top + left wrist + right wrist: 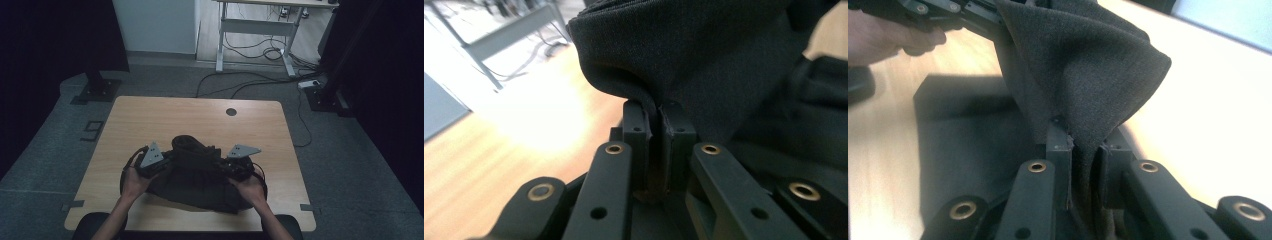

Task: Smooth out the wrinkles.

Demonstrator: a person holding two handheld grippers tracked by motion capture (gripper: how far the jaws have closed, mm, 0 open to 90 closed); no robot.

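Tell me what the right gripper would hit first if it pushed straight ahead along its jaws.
The dark cloth itself: the right gripper is already shut on a fold of it, which rises directly ahead. Beyond that, probably the left gripper, though depth is unclear.

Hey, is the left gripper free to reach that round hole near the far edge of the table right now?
Probably not: the left gripper is shut on the dark cloth, as is the right gripper. The path to the hole looks bare.

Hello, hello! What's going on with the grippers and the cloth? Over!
Left gripper shut on cloth. Right gripper shut on it too. Nothing blocking, over.
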